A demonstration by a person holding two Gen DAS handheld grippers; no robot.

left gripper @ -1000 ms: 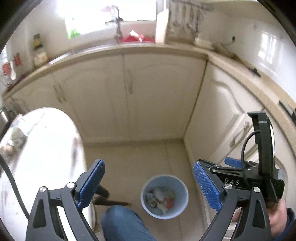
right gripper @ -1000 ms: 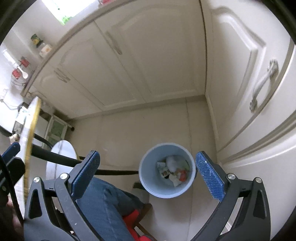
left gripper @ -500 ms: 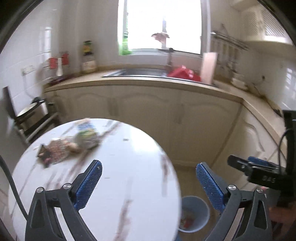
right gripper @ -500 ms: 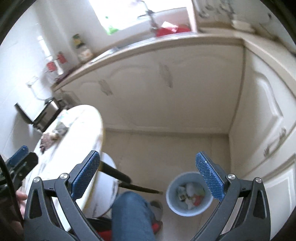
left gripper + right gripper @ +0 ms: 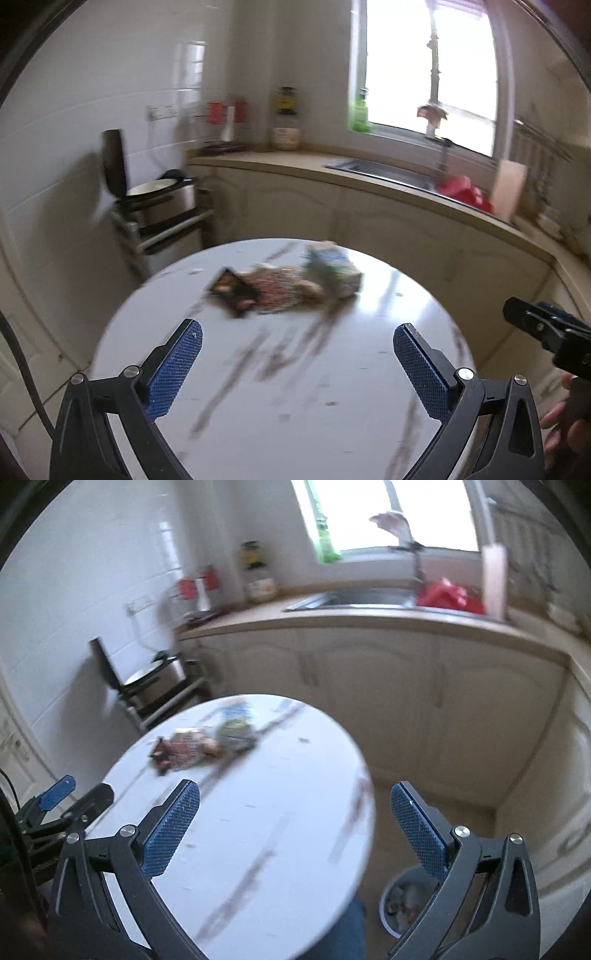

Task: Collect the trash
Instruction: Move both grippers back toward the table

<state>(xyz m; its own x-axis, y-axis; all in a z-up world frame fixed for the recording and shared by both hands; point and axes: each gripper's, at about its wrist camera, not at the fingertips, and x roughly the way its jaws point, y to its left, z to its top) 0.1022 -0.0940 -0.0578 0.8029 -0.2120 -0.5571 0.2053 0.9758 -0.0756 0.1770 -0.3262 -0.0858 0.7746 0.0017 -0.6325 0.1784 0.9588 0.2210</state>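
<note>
Swung up: wrappers beyond left claw

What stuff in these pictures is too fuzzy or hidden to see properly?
- Trash pile on the round table, both views: motion blur, so the printing on the wrappers is unreadable.
- Bin, right wrist view: partly behind the right tongs; contents unclear.
- Bin, left wrist view: not visible at all.
- Jar on the counter: label smeared by blur.
</note>
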